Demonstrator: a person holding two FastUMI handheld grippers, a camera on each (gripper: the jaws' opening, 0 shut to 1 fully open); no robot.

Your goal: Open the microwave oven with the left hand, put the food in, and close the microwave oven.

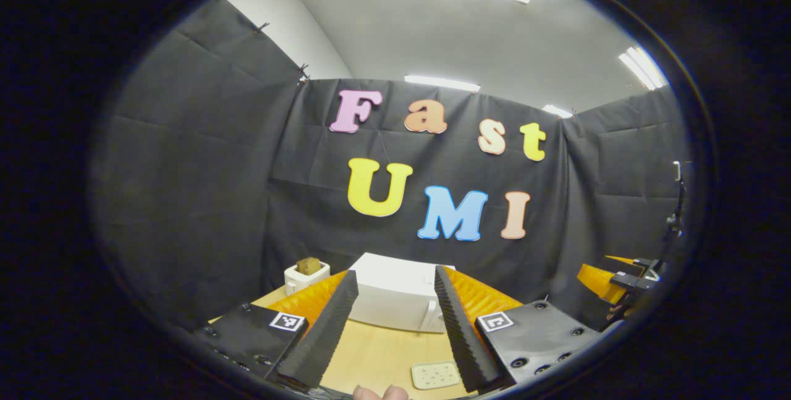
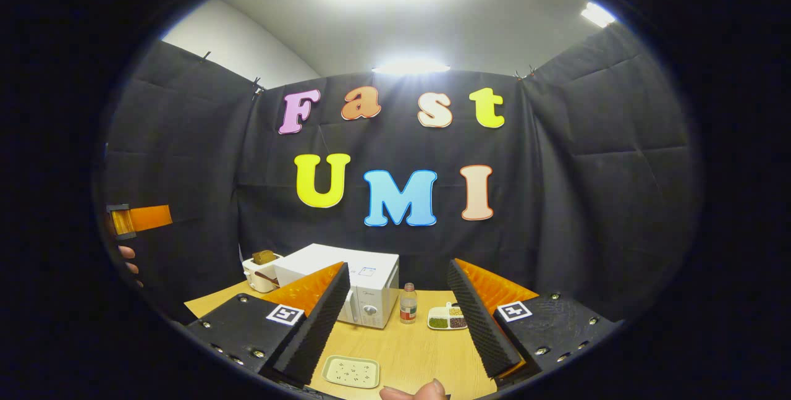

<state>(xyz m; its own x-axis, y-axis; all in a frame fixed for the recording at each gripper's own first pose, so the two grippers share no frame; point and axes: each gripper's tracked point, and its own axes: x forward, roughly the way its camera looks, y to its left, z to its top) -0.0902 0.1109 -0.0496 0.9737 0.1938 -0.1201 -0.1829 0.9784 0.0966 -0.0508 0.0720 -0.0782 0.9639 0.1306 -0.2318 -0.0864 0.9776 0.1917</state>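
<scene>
On the wooden table (image 2: 426, 350) I saw the white microwave oven (image 2: 364, 289) at the far side, door shut, toaster (image 2: 259, 271) to its left, bottle (image 2: 408, 304) and divided dish (image 2: 448, 318) to its right. Food tray (image 2: 351, 371) lay near. My left gripper (image 1: 386, 326) and right gripper (image 2: 401, 326) both hung wide apart, holding nothing.

Between my left tongs (image 1: 389, 326), the microwave (image 1: 395, 298) has both sides hidden behind the fingers (image 1: 321, 332). The tray (image 1: 435, 374) nearer me is partly covered by the right-hand finger. My right tongs (image 2: 401, 326) hide the microwave's left part. The dish (image 2: 448, 318) beyond holds compartments too small to identify.
</scene>
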